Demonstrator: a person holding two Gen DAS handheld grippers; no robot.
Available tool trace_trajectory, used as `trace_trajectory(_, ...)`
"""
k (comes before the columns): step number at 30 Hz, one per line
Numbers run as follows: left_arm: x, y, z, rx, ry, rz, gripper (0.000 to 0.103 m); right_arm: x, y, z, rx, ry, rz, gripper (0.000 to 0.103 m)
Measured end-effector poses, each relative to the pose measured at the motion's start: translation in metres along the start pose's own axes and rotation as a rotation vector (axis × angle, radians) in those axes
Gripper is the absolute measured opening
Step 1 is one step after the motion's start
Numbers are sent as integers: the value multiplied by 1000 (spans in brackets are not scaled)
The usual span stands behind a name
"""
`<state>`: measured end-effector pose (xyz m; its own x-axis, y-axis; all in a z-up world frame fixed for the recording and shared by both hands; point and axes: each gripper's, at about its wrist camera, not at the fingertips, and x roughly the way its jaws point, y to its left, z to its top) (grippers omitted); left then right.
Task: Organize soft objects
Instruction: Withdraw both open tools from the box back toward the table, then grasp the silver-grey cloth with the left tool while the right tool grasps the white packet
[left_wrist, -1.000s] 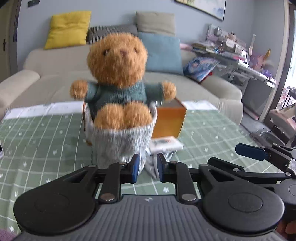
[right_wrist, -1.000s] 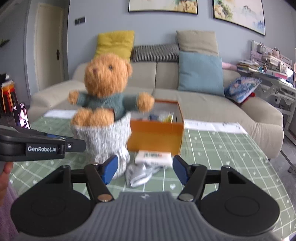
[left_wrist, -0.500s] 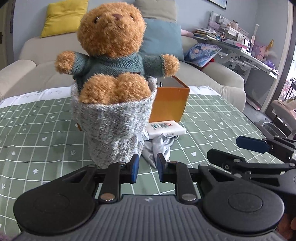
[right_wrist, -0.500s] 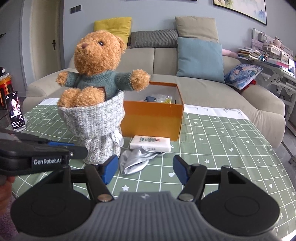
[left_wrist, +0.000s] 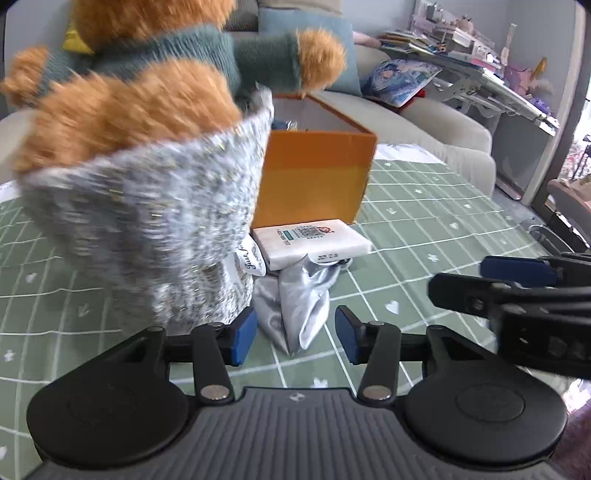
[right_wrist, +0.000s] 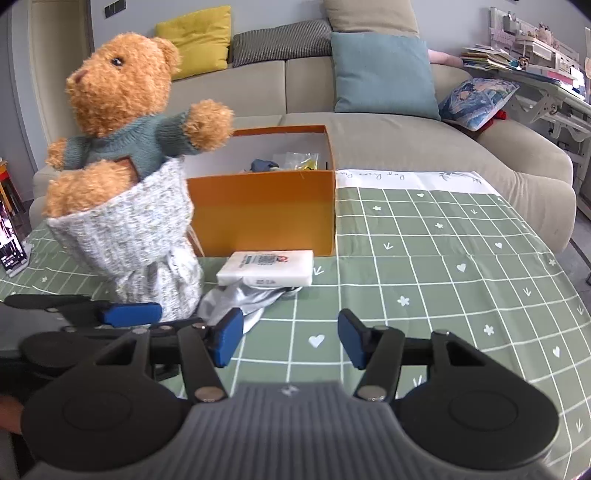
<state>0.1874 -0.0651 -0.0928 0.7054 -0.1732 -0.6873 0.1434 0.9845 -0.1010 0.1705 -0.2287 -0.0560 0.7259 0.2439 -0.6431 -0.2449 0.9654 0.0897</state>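
Left wrist view: left gripper (left_wrist: 295, 339) jaws spread, just widened, nothing pinched. Silver fabric pouch (left_wrist: 295, 299) lies on the table straight ahead, its near end between the tips. White tissue pack (left_wrist: 314, 242) sits on the pouch's far end, printed with a code square and small unreadable text. Teddy bear (left_wrist: 140, 92) in its grey knit wrap (left_wrist: 147, 229) looms ahead-left, touching the left pad; its tag reads "Just…". Orange box (left_wrist: 314, 177) is behind.

Right wrist view: right gripper (right_wrist: 290, 341) jaws apart, just narrowed, empty. Pouch ahead-left of the left pad, bear further left.

Risks: pulling the pouch could drag the pack along, and the left pad could snag the wrap and topple the bear.
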Motion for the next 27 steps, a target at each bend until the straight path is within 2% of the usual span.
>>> trace_trajectory(5,34,-9,-1,58,19,36,59,13,-7,0,-3,12,-11,57)
trace_trajectory(10,50,-17,-6,109,32,68,58,19,-12,-1,-3,22,-21,57)
trace_trajectory(12,49,-19,-6,132,25,52,33,22,-14,-2,9,33,-14,57)
trace_trajectory(13,48,-19,-7,141,22,32,28,24,-14,-1,13,38,-8,57)
trace_trajectory(14,47,-19,-6,146,25,17,12,27,-14,-1,11,42,2,57)
trace_trajectory(15,46,-20,-6,150,24,19,5,29,-13,0,5,43,8,57)
trace_trajectory(19,38,-12,-4,112,30,5,2,39,-7,7,-61,17,35,57)
trace_trajectory(22,31,-6,-5,90,67,9,2,55,-5,15,-104,3,52,57)
trace_trajectory(25,25,1,-3,62,100,34,2,77,-1,22,-159,31,84,57)
trace_trajectory(27,22,5,-1,44,127,56,2,92,4,25,-198,48,97,61)
